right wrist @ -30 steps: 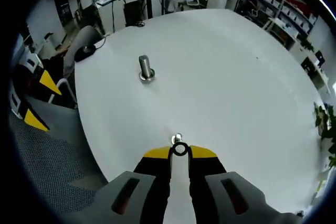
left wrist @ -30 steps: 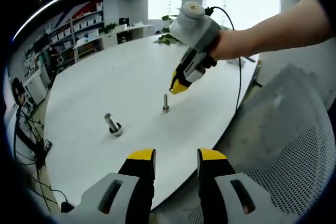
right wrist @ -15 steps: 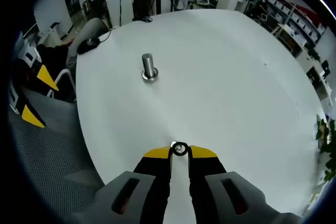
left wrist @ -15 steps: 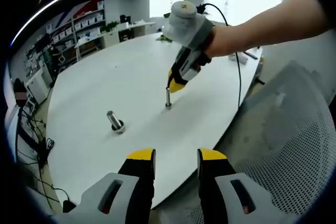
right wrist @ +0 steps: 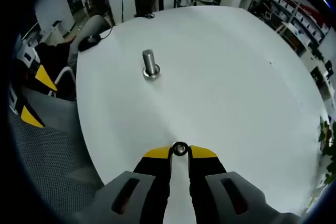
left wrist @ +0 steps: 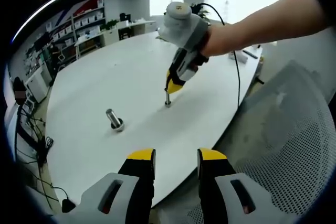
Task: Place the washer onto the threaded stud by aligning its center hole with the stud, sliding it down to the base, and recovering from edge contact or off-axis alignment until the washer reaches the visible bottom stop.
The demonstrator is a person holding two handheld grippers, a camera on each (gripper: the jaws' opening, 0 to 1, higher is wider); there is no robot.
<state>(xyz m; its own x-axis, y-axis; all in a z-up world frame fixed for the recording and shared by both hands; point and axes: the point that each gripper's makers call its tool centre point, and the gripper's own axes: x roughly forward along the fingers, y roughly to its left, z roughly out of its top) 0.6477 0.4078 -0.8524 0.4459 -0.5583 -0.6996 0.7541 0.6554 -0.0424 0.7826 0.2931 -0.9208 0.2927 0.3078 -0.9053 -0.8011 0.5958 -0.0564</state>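
Across the white table point(left wrist: 105, 77), the right gripper point(right wrist: 180, 152) clamps the washer point(right wrist: 180, 149) flat over the upright stud point(left wrist: 167, 99) so hole meets thread, while the left gripper point(left wrist: 176, 156) waits apart nearer the table's edge, beyond a spare bolt point(left wrist: 113, 119).

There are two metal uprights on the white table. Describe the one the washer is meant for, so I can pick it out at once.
On the white table, look near the edge closest to the mesh chair. The stud stands right under the tips of the right gripper, thin and upright. The other upright, a bolt farther along the table, is thicker, leans, and has nothing near it.
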